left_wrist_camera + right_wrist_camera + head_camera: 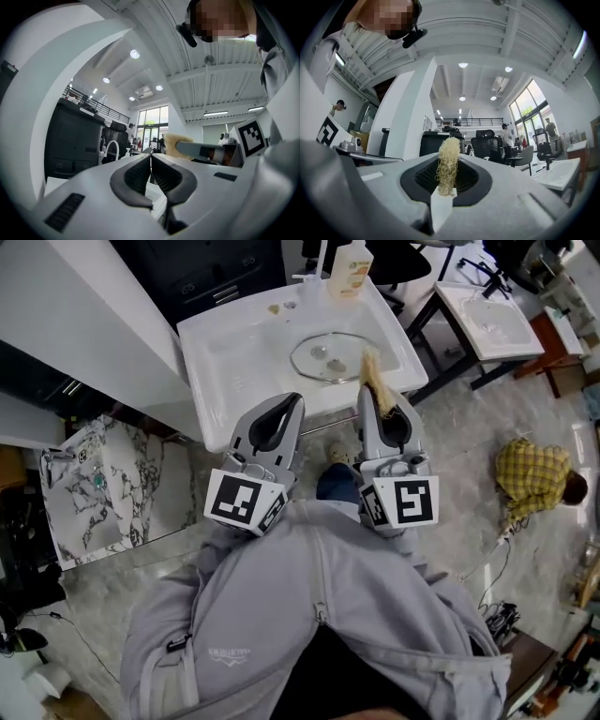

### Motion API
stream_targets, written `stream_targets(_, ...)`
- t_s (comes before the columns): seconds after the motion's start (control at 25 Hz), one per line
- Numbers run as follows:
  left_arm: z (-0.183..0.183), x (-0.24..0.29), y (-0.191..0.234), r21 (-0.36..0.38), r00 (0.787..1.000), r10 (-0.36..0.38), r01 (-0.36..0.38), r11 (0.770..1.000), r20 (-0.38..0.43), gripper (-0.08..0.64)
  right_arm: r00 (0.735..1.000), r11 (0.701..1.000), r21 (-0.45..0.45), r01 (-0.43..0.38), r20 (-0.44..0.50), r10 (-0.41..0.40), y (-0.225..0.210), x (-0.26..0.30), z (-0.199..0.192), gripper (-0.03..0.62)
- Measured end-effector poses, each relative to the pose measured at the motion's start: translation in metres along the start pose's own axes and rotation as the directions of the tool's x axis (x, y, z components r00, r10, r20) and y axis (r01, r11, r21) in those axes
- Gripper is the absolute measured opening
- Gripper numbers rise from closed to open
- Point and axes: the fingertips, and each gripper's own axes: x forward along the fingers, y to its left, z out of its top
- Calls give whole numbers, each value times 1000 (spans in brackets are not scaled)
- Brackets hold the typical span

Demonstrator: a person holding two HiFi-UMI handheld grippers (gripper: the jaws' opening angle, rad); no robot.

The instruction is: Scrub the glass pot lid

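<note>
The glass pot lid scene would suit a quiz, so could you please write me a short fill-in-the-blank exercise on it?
The glass pot lid lies in the white ____.
The fibrous scrubber is clamped between the jaws of the ____ gripper.
The left gripper has its jaws ____, with nothing between them.
Missing words: sink; right; shut.

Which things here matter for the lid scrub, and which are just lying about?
For the job:
- glass lid, lying in the sink
- scrubber, clamped in the right gripper
- soap bottle at the sink's back edge, probably
- left gripper, shut and empty

Lying about:
- second sink off to the right
- scraps on the sink's back edge
- marbled panel at the left
</note>
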Motion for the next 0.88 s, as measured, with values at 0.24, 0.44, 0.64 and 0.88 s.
stream_targets(0.24, 2, 65, 23, 8, 993, 113, -114, 993, 24, 11, 993, 993, 1, -114, -4, 114, -52, 59, -9, 40)
stream_targets(0.44, -1, 126, 34, 1, 977, 212, -212, 977, 20, 11, 974, 975, 8, -224, -33, 224, -101, 109, -22, 40)
stream_targets(0.64, -10, 173, 49, -2, 949, 314, -314, 949, 24, 11, 946, 947, 13, -322, -38, 322, -141, 151, -36, 40)
stream_targets(0.88, -18, 216, 57, 4, 914, 405, -405, 914, 30, 11, 909, 910, 27, -415, -44, 415, -176, 186, -51, 40)
